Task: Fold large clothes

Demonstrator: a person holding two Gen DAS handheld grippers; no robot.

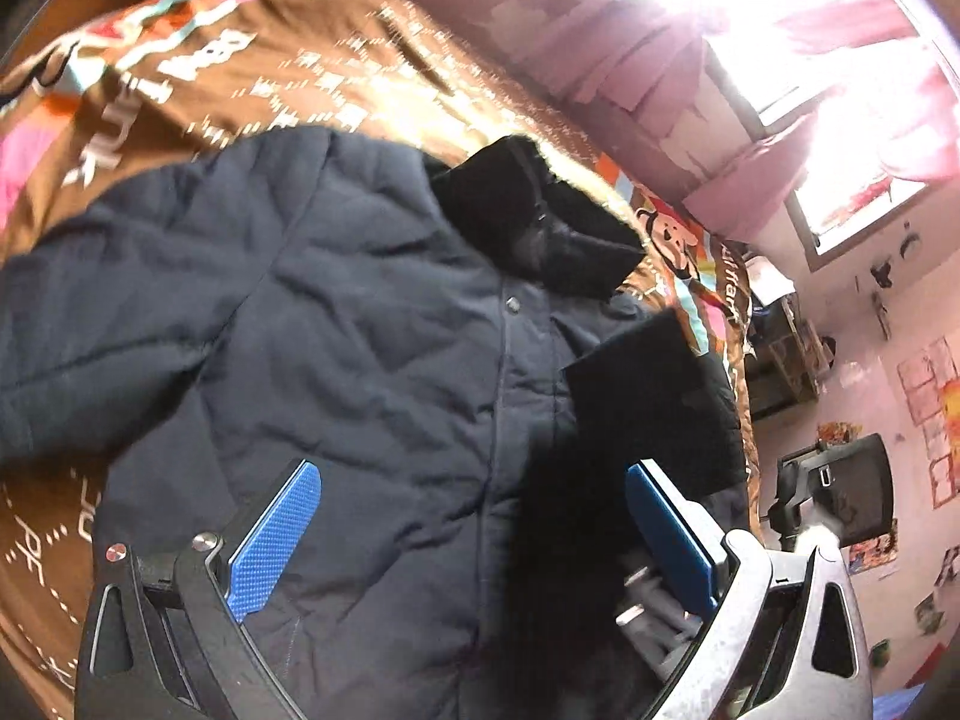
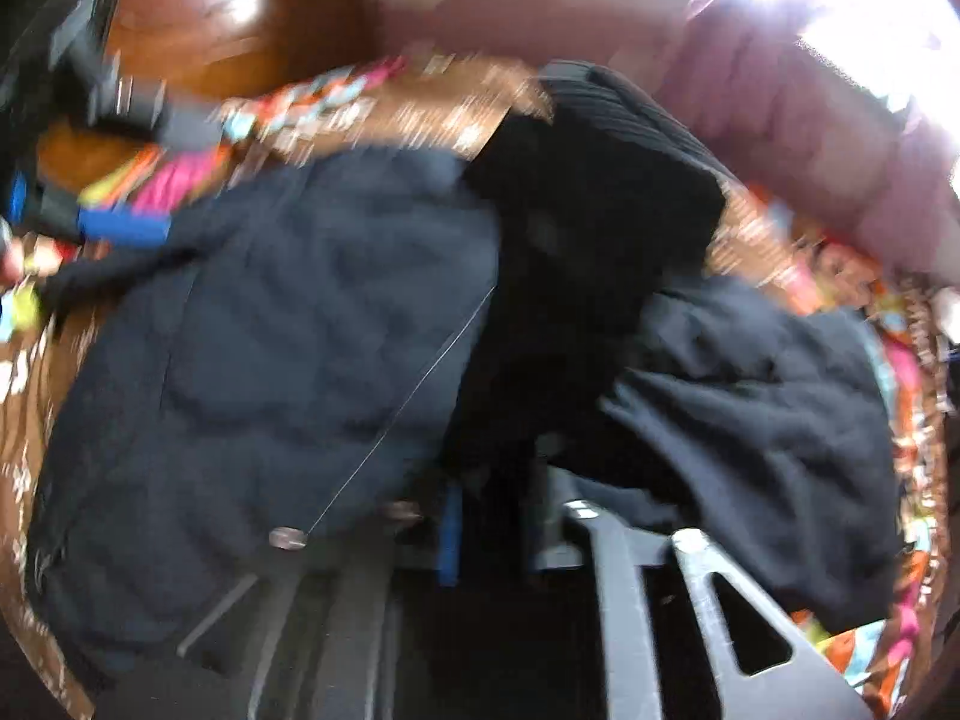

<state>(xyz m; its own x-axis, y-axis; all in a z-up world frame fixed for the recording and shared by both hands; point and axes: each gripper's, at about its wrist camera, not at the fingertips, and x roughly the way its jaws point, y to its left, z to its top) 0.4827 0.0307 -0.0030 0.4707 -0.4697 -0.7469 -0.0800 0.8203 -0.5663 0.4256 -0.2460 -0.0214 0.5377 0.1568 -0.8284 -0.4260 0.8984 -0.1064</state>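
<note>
A large dark navy padded jacket (image 1: pixel 336 324) lies spread on a bed with a brown printed cover (image 1: pixel 252 84). Its black furry hood (image 1: pixel 540 216) lies at the far end. A sleeve with a black cuff (image 1: pixel 642 372) is folded over the front. My left gripper (image 1: pixel 474 534) hovers over the jacket's lower front, open and empty, blue pads wide apart. In the blurred right wrist view my right gripper (image 2: pixel 498 534) is shut on a dark fold of the jacket (image 2: pixel 288 360), cloth draped over its fingers.
A bright window with pink curtains (image 1: pixel 840 60) is at the far right. A pink wall with posters (image 1: pixel 930 414) and a shelf (image 1: pixel 780 360) stand right of the bed. A wooden headboard or door (image 2: pixel 198 42) is behind the bed.
</note>
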